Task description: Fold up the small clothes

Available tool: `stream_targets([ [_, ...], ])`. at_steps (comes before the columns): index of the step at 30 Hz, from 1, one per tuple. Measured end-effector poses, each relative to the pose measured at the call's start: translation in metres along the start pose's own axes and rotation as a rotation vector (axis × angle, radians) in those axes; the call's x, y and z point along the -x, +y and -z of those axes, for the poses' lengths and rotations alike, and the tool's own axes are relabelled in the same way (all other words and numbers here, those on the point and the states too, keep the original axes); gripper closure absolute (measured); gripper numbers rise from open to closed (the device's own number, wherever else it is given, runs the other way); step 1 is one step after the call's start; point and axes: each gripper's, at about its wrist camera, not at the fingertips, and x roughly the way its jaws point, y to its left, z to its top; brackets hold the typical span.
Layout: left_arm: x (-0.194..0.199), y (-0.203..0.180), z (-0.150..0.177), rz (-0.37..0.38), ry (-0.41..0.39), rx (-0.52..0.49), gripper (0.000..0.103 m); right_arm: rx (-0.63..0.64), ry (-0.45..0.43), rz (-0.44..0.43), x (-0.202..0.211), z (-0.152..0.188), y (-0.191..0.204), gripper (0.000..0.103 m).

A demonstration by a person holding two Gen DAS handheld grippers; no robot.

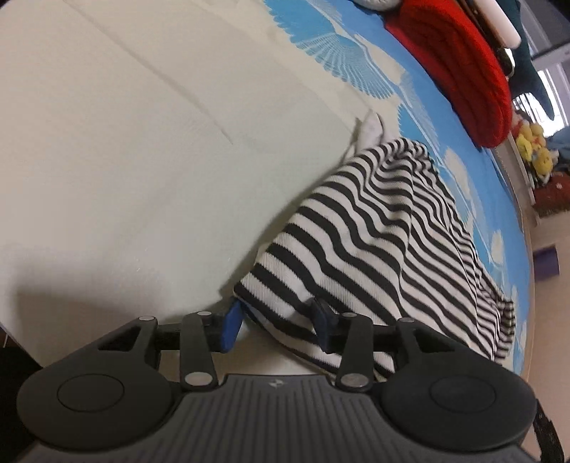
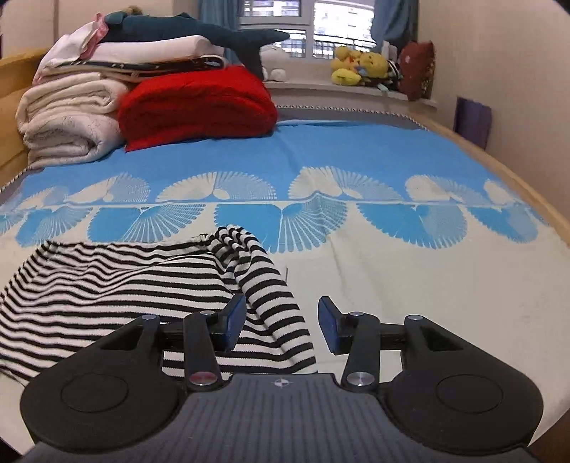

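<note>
A black-and-white striped garment (image 1: pixel 374 228) lies rumpled on the cream and blue bedspread (image 1: pixel 124 142). My left gripper (image 1: pixel 278 320) is open, its blue pads on either side of a corner of the garment, which drapes over the right finger. In the right wrist view the same garment (image 2: pixel 124 281) spreads to the left. My right gripper (image 2: pixel 281 327) is open, with a fold of the garment lying between its blue pads, close to the left pad (image 2: pixel 233 320). A small white piece of cloth (image 1: pixel 370 128) pokes out beyond the garment.
A folded red blanket (image 2: pixel 199 103) and a stack of cream blankets (image 2: pixel 67 117) with a plush shark (image 2: pixel 199 32) on top sit at the head of the bed. Yellow plush toys (image 2: pixel 359 67) line the window sill. The bed's wooden edge (image 2: pixel 498 167) runs along the right wall.
</note>
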Motion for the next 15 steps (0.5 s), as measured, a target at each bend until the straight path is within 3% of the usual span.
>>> stream_targets([
  [8, -0.005, -0.009, -0.002, -0.020, -0.041, -0.030, 0.055, -0.031, 0.003, 0.036, 0.002, 0.005, -0.004, 0.057],
  [10, -0.007, -0.015, -0.001, -0.032, -0.047, -0.075, 0.063, -0.026, 0.003, 0.037, 0.002, 0.007, -0.005, 0.057],
  [12, -0.005, -0.018, 0.000, -0.032, -0.058, -0.102, 0.085, -0.022, 0.004, 0.043, 0.004, 0.007, -0.005, 0.057],
  [15, 0.006, -0.020, -0.001, -0.010, -0.099, -0.129, 0.090, -0.045, 0.001, 0.050, 0.005, 0.006, -0.009, 0.057],
])
